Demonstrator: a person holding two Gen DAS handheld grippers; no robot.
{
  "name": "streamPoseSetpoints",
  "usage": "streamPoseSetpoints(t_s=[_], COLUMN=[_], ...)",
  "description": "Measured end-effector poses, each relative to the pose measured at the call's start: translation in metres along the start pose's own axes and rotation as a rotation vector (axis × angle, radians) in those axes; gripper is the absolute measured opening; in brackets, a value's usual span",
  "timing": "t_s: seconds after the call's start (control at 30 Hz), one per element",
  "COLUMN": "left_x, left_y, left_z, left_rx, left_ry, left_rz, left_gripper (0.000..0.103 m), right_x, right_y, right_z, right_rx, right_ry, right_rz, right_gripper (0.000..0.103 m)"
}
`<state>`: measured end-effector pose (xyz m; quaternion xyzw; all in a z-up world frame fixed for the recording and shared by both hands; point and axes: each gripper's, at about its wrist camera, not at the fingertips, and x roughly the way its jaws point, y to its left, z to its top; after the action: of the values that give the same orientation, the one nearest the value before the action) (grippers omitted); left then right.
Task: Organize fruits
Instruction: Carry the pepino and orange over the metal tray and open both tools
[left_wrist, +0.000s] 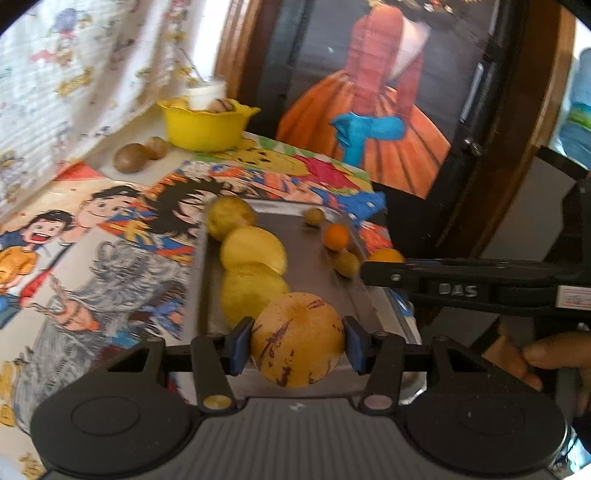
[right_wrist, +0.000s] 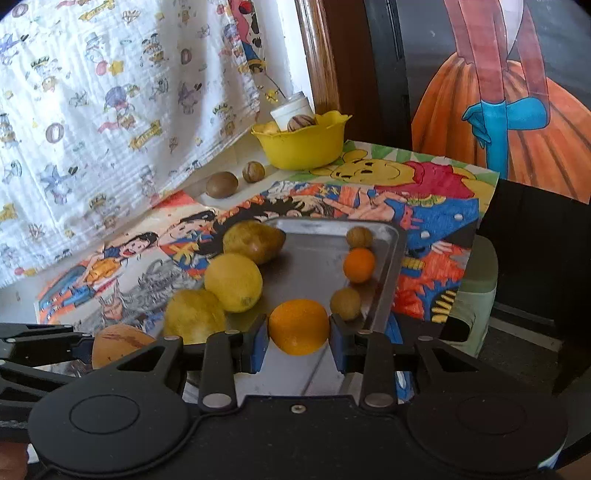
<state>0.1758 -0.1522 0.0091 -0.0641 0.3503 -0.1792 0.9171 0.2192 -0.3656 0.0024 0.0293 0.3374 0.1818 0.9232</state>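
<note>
The left gripper (left_wrist: 298, 341) squeezes one big yellow fruit with purple streaks (left_wrist: 297, 339) between its blue pads, at the 6 o'clock end of the metal tray (right_wrist: 314, 258). The right gripper (right_wrist: 298, 341) squeezes one big orange (right_wrist: 298, 326), over the tray's near end too.

Three yellow fruits sit in a row down the tray's left side, from 11 o'clock to 8 o'clock: a pear-shaped one (right_wrist: 253, 240), a lemon (right_wrist: 233, 282) and a bumpy one (right_wrist: 194, 315). They touch each other. Down the right side, from 1 o'clock to 4 o'clock, lie one small orange (right_wrist: 359, 264) and two small brownish-green fruits (right_wrist: 359, 237) (right_wrist: 345, 303).

The tray rests on a cartoon picture mat (right_wrist: 424, 206) that covers the tabletop. At 12 o'clock, well past the tray, stands one yellow bowl (right_wrist: 303, 146) with a white cup (right_wrist: 291, 110) and some fruit inside. Two brown round fruits (right_wrist: 221, 184) (right_wrist: 253, 171) lie just beside it, at 10 o'clock. A cartoon-print cloth (right_wrist: 110, 92) hangs at the left. A big painting of an orange skirt (right_wrist: 517, 110) stands behind.

In the left wrist view, the right gripper's black arm crosses at 3 o'clock and hides most of the big orange.
</note>
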Motion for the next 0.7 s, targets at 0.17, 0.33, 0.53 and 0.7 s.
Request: streamPoseSetpoints(t_s=[0.17,0.33,0.53,0.7], left_x=[0.012,0.022,0.028,0.03], left_y=[-0.009,-0.013,-0.011,-0.01], left_z=[-0.009,-0.014,-0.016,-0.016], left_rx=[0.024,0.045,0.05,0.054], left_ry=[0.024,0.047,0.066,0.069], left_rz=[-0.021,-0.012,-0.009,-0.014], left_gripper=[0.055,0.055,0.055,0.055], right_x=[0.011,0.022,0.034,0.039], right_y=[-0.006,-0.01,-0.011,-0.007], right_z=[-0.004,-0.005,-0.009,-0.012], right_rx=[-0.033,-0.054,-0.061,-0.08], right_ry=[-0.002,0.002,0.012,0.016], right_rz=[0.005,-0.013,-0.023,-0.03], right_gripper=[0.037,0.037,0.037,0.037])
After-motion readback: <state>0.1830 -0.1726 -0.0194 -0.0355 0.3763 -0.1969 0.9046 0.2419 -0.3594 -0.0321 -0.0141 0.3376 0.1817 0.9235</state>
